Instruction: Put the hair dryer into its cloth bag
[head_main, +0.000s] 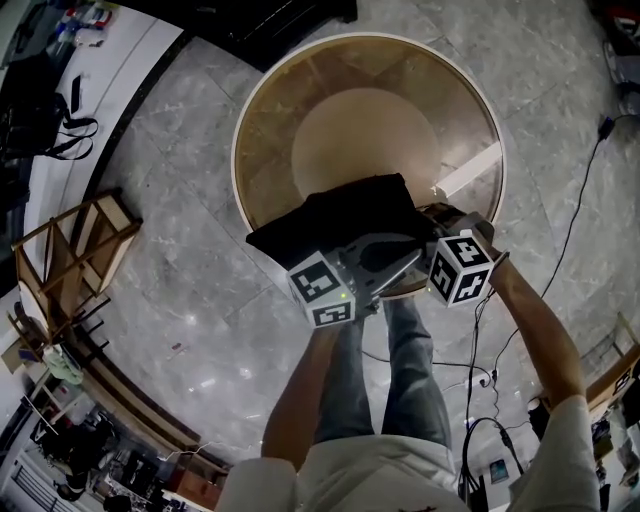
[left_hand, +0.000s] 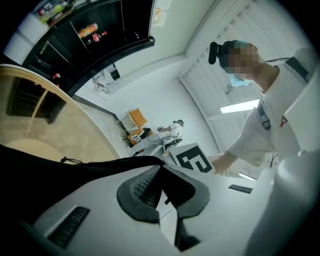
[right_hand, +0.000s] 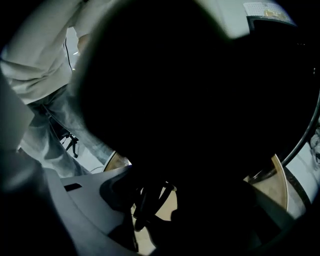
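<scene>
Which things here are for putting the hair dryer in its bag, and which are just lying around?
For the job: black cloth bag, pinched in the left gripper's shut fingers; right gripper, with a dark bulk, likely the hair dryer, filling its view.

Just lying about: white strip on the round table; wooden frame on the floor; dark strapped bag.

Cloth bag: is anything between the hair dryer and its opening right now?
Nothing visible does. The left hand-held gripper pinches the edge of the cloth bag on the table; the right hand-held gripper holds the dark hair dryer close beside it. The opening itself is hidden.
</scene>
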